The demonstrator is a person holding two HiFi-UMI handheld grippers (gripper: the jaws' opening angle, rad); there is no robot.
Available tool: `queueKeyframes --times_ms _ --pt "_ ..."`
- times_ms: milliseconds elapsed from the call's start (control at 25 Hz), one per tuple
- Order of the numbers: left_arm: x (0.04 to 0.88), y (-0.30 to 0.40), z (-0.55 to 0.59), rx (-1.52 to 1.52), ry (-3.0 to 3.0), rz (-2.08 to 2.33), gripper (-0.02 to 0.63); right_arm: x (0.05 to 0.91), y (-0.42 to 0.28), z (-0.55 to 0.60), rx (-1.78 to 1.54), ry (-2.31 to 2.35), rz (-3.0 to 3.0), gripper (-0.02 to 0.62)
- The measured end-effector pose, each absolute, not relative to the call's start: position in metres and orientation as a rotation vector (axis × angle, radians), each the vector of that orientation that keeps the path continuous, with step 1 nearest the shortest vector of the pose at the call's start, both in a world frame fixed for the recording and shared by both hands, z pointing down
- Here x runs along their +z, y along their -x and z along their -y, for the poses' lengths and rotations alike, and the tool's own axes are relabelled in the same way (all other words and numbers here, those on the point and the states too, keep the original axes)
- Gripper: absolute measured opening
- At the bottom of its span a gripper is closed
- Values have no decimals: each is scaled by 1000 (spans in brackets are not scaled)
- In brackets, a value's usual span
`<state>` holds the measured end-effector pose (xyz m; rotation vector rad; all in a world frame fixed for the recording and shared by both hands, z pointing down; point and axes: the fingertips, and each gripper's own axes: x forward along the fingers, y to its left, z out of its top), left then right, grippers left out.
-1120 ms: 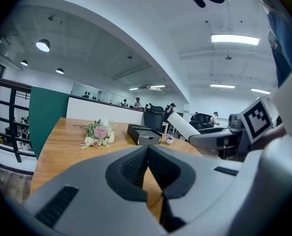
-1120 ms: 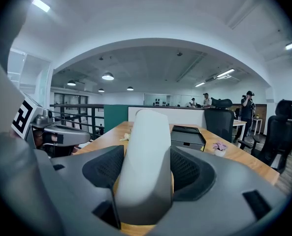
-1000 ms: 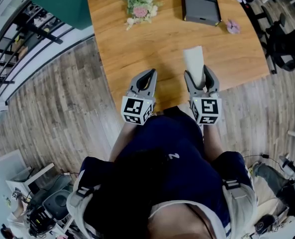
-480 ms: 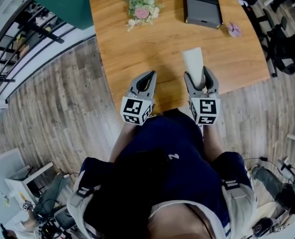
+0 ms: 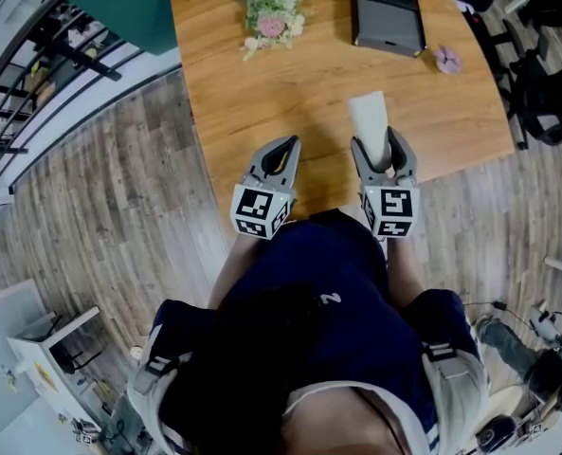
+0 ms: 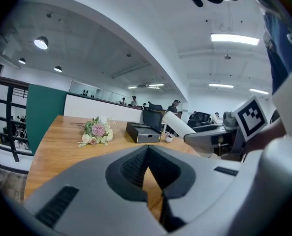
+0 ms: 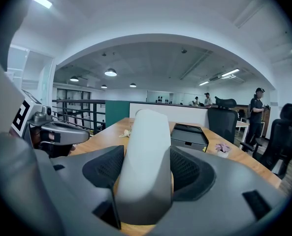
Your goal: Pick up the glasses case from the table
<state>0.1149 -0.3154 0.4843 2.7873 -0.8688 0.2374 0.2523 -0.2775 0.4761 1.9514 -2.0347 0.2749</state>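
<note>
The person stood at the near edge of a light-brown wooden table (image 5: pixel 262 93), a grey plastic gripper in each hand, both held low over the tabletop's front rim. The right gripper (image 5: pixel 383 152) had its ribbed dark pads pressed against the two long sides of a pale, smooth, rounded oblong glasses case (image 5: pixel 370 119). Seen along that gripper (image 7: pixel 145 181), the glasses case (image 7: pixel 146 156) filled the gap between the jaws, with its near end deep in the throat. Its far end stuck out ahead and tilted upward, off the wood. From the other side the glasses case (image 6: pixel 177 124) showed as a white bar slanting up out of the jaws. The left gripper (image 5: pixel 279 154) hung just beside it with nothing in it. Along that gripper (image 6: pixel 146 173), the two jaws were pressed together tip to tip, with only bare table showing through the small gap behind them. Farther along the table lay a small bouquet of pink and white flowers (image 5: pixel 269 12) and a flat black rectangular box (image 5: pixel 387 12). A little purple flower (image 5: pixel 446 58) sat near the box's right corner, well apart from both grippers. Grey wood-plank floor (image 5: pixel 100 207) ran beside the table.
</note>
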Motion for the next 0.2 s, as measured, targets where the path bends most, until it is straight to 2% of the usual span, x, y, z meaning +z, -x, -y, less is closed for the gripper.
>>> queueKeyframes --times_ms 200 --pt "484 -116 321 228 -2778 870 2 477 -255 282 289 -1952 2031 302"
